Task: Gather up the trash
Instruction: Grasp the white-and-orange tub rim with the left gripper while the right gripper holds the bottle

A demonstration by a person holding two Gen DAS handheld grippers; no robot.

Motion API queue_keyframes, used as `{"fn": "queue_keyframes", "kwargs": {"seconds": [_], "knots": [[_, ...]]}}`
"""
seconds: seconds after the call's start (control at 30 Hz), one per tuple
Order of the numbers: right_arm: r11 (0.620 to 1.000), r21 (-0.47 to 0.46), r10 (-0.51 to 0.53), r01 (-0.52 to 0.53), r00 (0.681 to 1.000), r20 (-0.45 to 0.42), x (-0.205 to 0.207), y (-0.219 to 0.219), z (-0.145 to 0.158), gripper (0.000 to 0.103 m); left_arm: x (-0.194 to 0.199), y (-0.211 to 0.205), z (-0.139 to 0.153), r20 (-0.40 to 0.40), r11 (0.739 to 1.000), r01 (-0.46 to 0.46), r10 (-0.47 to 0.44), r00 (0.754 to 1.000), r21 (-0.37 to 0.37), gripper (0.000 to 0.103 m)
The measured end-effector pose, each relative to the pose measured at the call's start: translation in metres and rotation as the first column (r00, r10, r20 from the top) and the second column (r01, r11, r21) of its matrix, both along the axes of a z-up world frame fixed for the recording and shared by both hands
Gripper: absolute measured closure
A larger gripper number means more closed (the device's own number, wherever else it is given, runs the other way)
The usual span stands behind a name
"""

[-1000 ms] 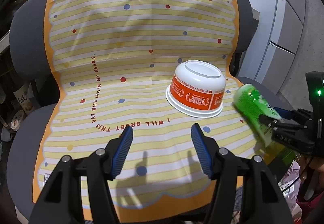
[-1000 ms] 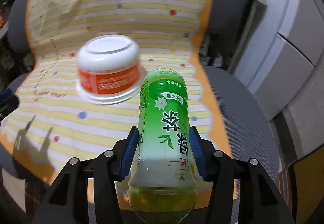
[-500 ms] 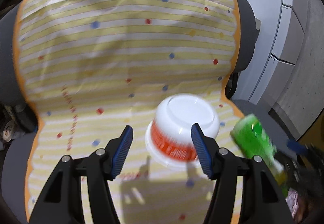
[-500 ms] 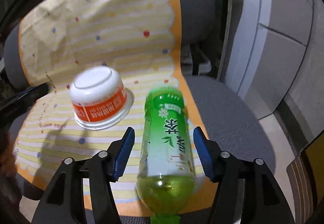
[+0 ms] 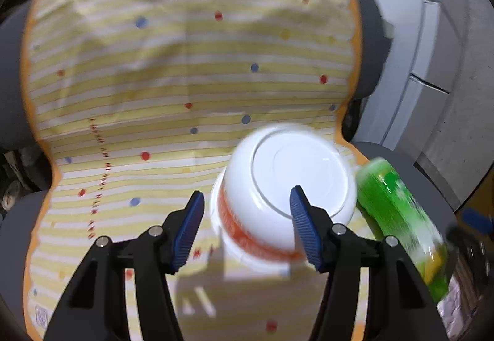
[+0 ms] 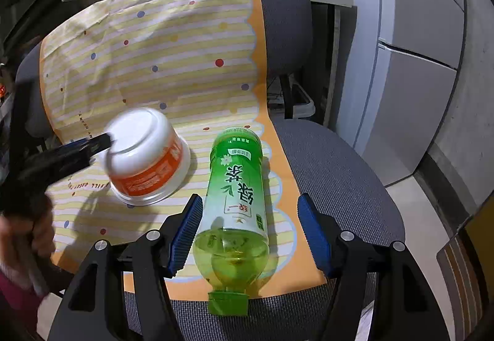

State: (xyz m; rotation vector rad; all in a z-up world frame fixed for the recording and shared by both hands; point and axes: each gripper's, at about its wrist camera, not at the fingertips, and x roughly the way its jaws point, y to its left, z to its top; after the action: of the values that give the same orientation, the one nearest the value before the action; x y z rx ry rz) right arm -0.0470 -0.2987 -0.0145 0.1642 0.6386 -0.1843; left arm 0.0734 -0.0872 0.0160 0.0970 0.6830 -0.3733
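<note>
Grey office chair under a striped cloth
The chair [image 6: 333, 162] wears a yellow dotted cloth [image 6: 173, 63]; pale grey cabinets [image 6: 413, 69] fill the frame's right.

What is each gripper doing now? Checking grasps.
Left gripper: open, around the bowl.
Right gripper: open, bottle lying loose between its fingers.

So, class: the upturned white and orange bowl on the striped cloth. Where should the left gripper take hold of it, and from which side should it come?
Grip the bowl across its orange side wall, low down near the wide rim. Come from above, since it sits base-up on the cloth and tapers upward, so a high grip could slip off. The open left gripper already hovers over it, and the green bottle lies close beside, so a sideways approach looks crowded.
</note>
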Motion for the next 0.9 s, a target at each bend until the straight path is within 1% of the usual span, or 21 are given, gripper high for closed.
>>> {"fn": "queue_keyframes", "kwargs": {"seconds": [0.07, 0.1, 0.17, 0.2, 0.27, 0.33, 0.43, 0.5, 0.57, 0.67, 0.8, 0.9], "knots": [[1.0, -0.001, 0.009, -0.009, 1.0, 0.008, -0.005, 0.003, 0.0, 0.038, -0.026, 0.01, -0.001, 0.028, 1.0, -0.003, 0.002, 1.0, 0.025, 0.046], [1.0, -0.003, 0.013, -0.013, 1.0, 0.01, -0.008, 0.006, 0.001, 0.038, -0.037, 0.017, -0.005, 0.01, 0.999, -0.003, 0.002, 1.0, 0.04, 0.047], [1.0, -0.005, 0.024, -0.024, 1.0, 0.016, -0.012, 0.011, 0.003, 0.038, -0.043, 0.028, -0.02, -0.084, 0.998, -0.009, 0.014, 0.996, 0.069, 0.053], [1.0, -0.003, 0.028, -0.028, 0.999, 0.017, -0.013, 0.013, 0.003, 0.038, -0.045, 0.034, -0.03, -0.125, 0.998, -0.01, 0.017, 0.992, 0.062, 0.055], [0.999, 0.001, 0.037, -0.037, 0.999, 0.019, -0.014, 0.017, 0.005, 0.038, -0.049, 0.051, -0.046, -0.171, 0.996, -0.038, 0.051, 0.984, 0.08, 0.055], [0.999, 0.001, 0.045, -0.045, 0.999, 0.017, -0.016, 0.021, 0.006, 0.038, -0.053, 0.065, -0.047, -0.197, 0.997, -0.047, 0.058, 0.979, 0.058, 0.055], [0.998, -0.013, 0.053, -0.053, 0.999, 0.01, -0.02, 0.026, 0.008, 0.038, -0.064, 0.079, -0.04, -0.203, 0.996, -0.073, 0.083, 0.976, 0.055, 0.055], [0.998, 0.004, 0.068, -0.068, 0.998, 0.003, -0.021, 0.029, 0.006, 0.038, -0.071, 0.088, -0.033, -0.208, 0.994, -0.095, 0.103, 0.973, 0.05, 0.055], [0.997, 0.007, 0.076, -0.076, 0.997, 0.005, -0.023, 0.033, 0.005, 0.038, -0.075, 0.1, -0.022, -0.192, 0.992, -0.121, 0.127, 0.973, 0.039, 0.055], [0.997, 0.003, 0.083, -0.083, 0.996, 0.011, -0.023, 0.036, 0.006, 0.038, -0.083, 0.11, -0.003, -0.149, 0.99, -0.142, 0.14, 0.979, -0.001, 0.054], [0.997, -0.008, 0.077, -0.077, 0.997, 0.029, -0.026, 0.033, 0.007, 0.038, -0.086, 0.113, 0.021, -0.087, 0.988, -0.149, 0.146, 0.985, -0.035, 0.052], [0.997, 0.005, 0.073, -0.073, 0.997, 0.016, -0.02, 0.024, 0.002, 0.038, -0.073, 0.101, 0.021, -0.087, 0.992, -0.125, 0.123, 0.989, -0.018, 0.052]]}}
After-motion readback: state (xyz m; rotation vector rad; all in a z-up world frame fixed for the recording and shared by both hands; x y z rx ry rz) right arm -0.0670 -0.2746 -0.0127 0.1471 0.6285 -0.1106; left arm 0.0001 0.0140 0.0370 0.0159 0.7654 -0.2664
